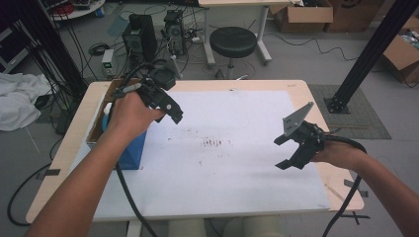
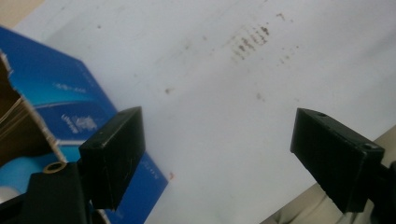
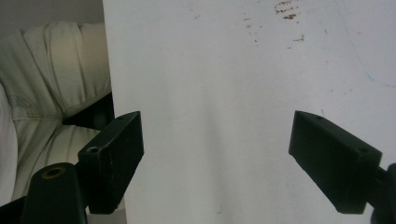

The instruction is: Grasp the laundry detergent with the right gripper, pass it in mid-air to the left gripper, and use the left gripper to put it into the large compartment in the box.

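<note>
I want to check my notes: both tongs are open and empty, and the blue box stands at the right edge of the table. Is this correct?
Not quite. The blue box stands at the left edge of the table, beside the left tongs, as the high view shows. The rest holds: both the left tongs and the right tongs are open and empty.

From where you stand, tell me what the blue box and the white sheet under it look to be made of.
Blue box: most likely printed cardboard with a slight sheen; the torn edge in the left gripper view shows a brown inner layer. White sheet: probably matte paper or thin board; it lies flat on the table, with brownish stains.
</note>
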A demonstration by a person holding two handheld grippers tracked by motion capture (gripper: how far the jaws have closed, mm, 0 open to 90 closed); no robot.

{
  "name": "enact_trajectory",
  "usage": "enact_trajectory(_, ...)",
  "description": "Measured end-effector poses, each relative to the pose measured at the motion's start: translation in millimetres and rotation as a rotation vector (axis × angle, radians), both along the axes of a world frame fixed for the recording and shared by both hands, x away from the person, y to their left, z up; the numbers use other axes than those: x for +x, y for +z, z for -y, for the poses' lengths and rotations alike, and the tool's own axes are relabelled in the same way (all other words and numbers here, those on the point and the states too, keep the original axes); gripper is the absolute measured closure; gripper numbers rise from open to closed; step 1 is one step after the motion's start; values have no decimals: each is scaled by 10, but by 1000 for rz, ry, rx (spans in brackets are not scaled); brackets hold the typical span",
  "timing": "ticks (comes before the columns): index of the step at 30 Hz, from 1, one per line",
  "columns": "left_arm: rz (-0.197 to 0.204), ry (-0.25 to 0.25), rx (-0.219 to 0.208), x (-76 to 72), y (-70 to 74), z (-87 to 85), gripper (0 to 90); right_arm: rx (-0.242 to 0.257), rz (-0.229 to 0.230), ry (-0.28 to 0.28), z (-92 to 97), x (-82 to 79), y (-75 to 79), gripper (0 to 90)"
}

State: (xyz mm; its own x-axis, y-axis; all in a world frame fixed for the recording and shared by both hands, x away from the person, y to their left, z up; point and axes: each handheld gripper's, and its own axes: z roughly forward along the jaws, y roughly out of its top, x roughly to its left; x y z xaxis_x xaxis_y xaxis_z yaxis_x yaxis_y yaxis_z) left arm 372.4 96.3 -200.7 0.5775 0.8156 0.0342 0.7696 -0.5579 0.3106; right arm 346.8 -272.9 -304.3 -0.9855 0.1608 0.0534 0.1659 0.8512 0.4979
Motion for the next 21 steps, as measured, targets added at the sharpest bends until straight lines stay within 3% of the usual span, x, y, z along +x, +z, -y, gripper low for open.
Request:
enact_trajectory(13,-12,-102,17,123,-129,330,189,-7,-1,-2,-28,26,13,173)
enact_trajectory(21,-40,-199,39,223,-226,493,195,-13,-3,-1,-34,47,27,174)
